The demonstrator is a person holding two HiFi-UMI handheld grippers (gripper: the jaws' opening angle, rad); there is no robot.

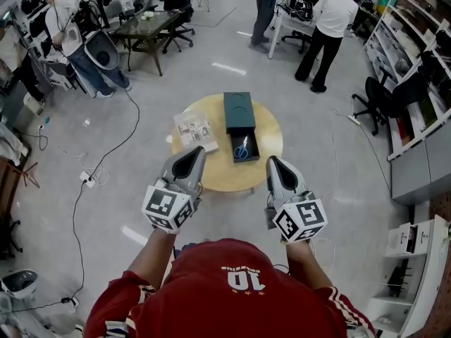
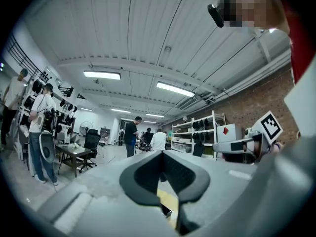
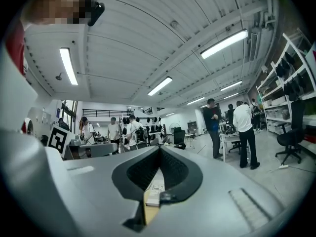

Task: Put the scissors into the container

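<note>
The scissors, with blue handles, lie inside the open drawer of a dark teal container on a round wooden table. My left gripper hovers at the table's near left edge, jaws shut with nothing between them. Over the near right edge my right gripper is also shut and empty. Both stand short of the container. In the left gripper view the left gripper shows its jaws meeting, and the right gripper looks the same in its own view.
A booklet lies on the table left of the container. Several people stand at the back around desks and office chairs. Shelving lines the right side. A cable runs over the floor at left.
</note>
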